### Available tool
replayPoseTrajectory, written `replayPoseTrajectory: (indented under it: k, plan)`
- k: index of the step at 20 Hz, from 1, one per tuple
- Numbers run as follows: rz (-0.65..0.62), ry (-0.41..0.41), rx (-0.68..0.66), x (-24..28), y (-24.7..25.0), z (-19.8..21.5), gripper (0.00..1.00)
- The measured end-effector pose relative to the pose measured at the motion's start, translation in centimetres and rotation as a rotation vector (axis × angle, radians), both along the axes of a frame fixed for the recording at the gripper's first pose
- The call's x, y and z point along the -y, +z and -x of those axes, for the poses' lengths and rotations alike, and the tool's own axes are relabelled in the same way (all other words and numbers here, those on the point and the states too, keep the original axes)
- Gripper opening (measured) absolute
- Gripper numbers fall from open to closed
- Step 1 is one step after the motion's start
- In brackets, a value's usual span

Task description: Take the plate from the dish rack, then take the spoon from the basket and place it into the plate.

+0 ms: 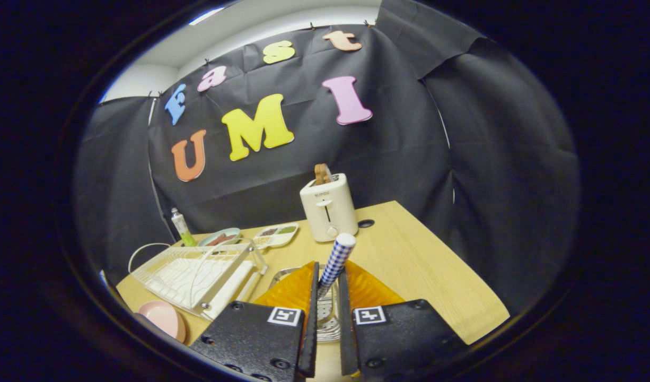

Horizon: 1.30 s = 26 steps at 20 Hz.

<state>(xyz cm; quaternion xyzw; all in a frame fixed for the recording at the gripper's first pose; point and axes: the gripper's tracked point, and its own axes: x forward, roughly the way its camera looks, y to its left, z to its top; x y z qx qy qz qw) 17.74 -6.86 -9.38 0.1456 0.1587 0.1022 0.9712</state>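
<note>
While clamped on spoon [335, 260], claw [327, 297] facing toaster [328, 208].

The spoon [335, 260], pinched between the gripper's [328, 297] two fingers, has a blue-and-white checked handle with a plain white end. The plate [163, 318] is soft pink, the dish rack [198, 273] white, the toaster [327, 208] cream. The table [420, 265] is pale wood grain, and the basket [327, 318] below the fingers is silvery metal.

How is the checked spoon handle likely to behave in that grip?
The spoon looks stiff: its handle stands straight between the gripper fingers. Its rounded handle may twist or slip. It looks slim, so probably light.
</note>
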Motion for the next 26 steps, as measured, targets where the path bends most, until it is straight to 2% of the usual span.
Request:
replayPoseTrajectory:
  k: [3,5,11,14,20,26]
  plan:
    - [-0.015,-0.015,0.013,-0.4,1.1,0.3,0.13]
    - [-0.042,-0.019,0.016,-1.0,2.2,0.8,0.11]
    - [0.032,-0.186,0.112,0.2,6.6,2.5,0.11]
    - [0.071,-0.215,0.160,-1.0,9.7,5.1,0.10]
    - [0.093,-0.198,0.190,-8.4,13.1,10.6,0.10]
    - [0.099,-0.083,0.185,-19.5,12.6,14.4,0.10]
